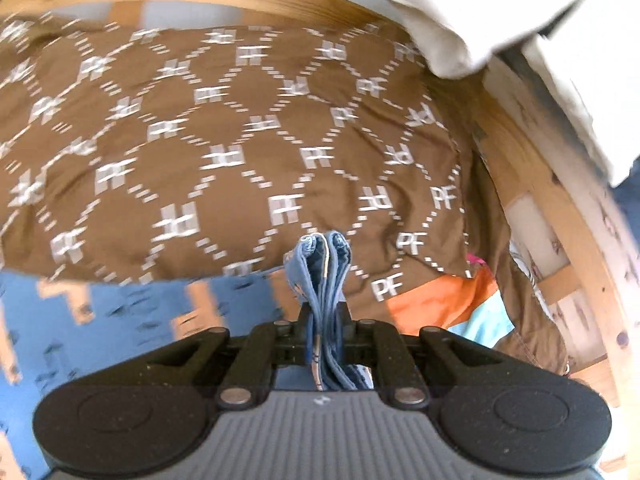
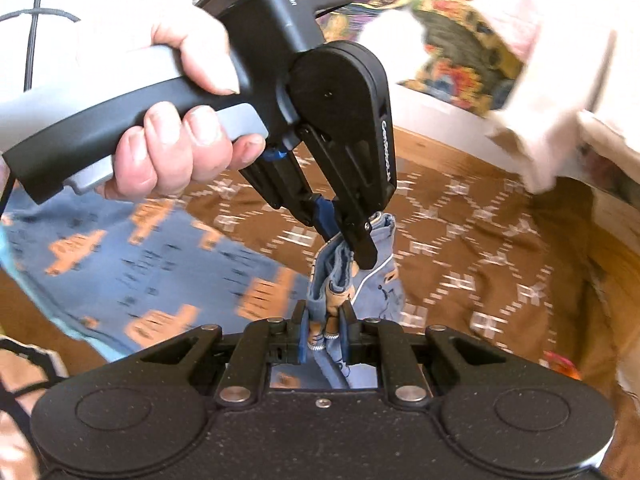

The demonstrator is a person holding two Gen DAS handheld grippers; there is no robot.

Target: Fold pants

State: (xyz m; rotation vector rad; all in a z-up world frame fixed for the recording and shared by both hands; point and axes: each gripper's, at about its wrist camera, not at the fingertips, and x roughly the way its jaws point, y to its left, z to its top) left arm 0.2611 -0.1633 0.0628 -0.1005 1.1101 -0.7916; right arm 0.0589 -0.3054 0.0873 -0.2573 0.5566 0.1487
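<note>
The pants (image 1: 120, 312) are blue with orange shapes and lie on a brown bedspread (image 1: 240, 140). In the left wrist view, my left gripper (image 1: 325, 314) is shut on a bunched, several-layer edge of the pants that stands up between its fingers. In the right wrist view, my right gripper (image 2: 324, 326) is shut on another bunch of the same edge. Just above it, a hand (image 2: 176, 148) holds my left gripper (image 2: 350, 246), whose pads clamp the cloth. The rest of the pants (image 2: 132, 264) trails away to the left.
A wooden bed frame (image 1: 532, 184) curves round the far and right sides. White cloth (image 1: 460, 32) hangs at the upper right. Orange and teal fabric (image 1: 452, 304) lies by the right frame. A colourful patterned cover (image 2: 460, 52) sits beyond the bed.
</note>
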